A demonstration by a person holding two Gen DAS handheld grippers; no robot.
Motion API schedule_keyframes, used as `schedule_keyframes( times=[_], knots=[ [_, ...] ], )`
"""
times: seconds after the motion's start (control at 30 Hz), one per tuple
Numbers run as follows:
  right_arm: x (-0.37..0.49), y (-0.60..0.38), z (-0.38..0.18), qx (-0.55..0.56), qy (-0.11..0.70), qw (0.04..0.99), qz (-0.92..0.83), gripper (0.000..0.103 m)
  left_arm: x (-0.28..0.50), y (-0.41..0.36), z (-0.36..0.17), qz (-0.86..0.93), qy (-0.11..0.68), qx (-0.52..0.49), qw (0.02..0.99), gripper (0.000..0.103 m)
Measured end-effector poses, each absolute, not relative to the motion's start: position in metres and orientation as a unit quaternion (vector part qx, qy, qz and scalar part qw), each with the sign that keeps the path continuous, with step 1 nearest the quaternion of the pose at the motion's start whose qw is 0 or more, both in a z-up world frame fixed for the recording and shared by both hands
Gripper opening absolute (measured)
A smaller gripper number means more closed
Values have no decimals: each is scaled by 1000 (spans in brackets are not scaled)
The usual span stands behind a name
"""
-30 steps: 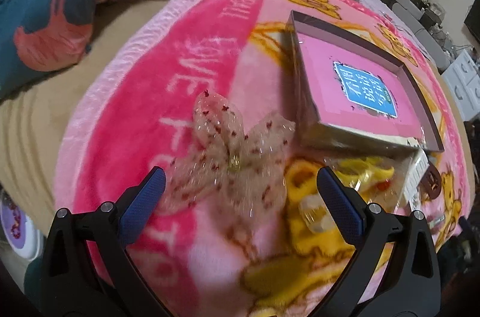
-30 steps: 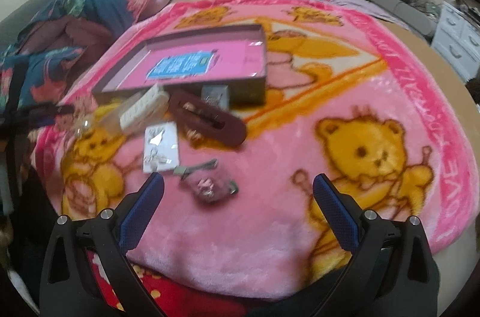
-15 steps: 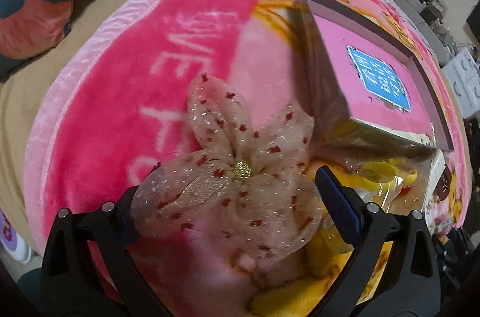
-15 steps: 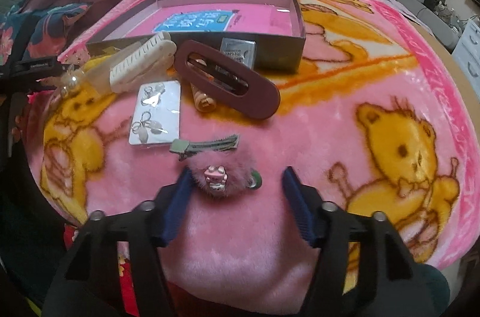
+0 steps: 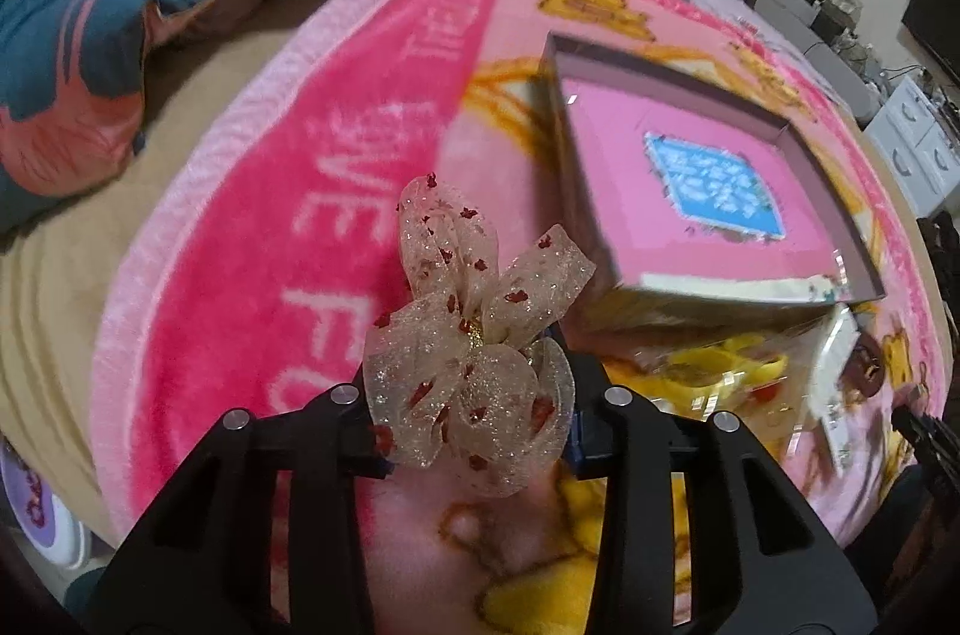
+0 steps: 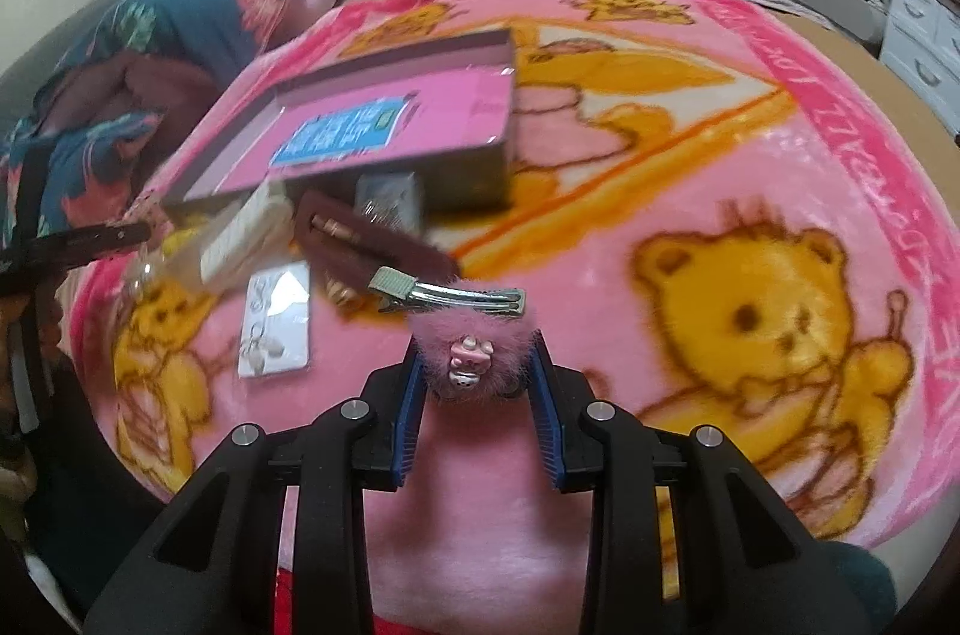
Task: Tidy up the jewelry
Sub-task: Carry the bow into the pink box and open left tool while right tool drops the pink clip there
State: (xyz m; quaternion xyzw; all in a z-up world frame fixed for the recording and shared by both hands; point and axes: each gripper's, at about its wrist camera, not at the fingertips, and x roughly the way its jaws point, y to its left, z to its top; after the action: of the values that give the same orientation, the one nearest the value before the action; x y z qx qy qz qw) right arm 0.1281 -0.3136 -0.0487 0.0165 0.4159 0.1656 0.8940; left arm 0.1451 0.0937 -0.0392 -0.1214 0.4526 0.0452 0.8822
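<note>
The left gripper (image 5: pixel 474 413) is closing its jaws on a sheer gold bow (image 5: pixel 474 359) dotted with red; the bow sits between the pads, its loops fanning up and away from the fingers, above the pink blanket (image 5: pixel 240 227). Just beyond it lies the open box (image 5: pixel 690 173) with its pink floor.

The right gripper (image 6: pixel 477 383) is closing its jaws on a fluffy pink hair clip (image 6: pixel 471 353), pads pressing its sides. The clip's metal bar runs crosswise to the fingers, its long axis left to right, the hinged end at the left. Farther off on the blanket lie an earring card (image 6: pixel 276 320), a brown hair clip (image 6: pixel 372 245) and the box.
</note>
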Motion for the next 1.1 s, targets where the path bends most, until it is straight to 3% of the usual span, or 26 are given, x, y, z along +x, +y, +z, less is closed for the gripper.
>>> schedule_keyframes(
  times=[0.7, 1.1],
  knots=[
    [171, -311, 52, 17, 320, 922, 217, 31, 178, 24, 52, -17, 393, -108, 913, 30],
    [223, -252, 57, 2, 332, 911, 245, 31, 218, 8, 60, -44, 383, -105, 917, 30]
  ],
)
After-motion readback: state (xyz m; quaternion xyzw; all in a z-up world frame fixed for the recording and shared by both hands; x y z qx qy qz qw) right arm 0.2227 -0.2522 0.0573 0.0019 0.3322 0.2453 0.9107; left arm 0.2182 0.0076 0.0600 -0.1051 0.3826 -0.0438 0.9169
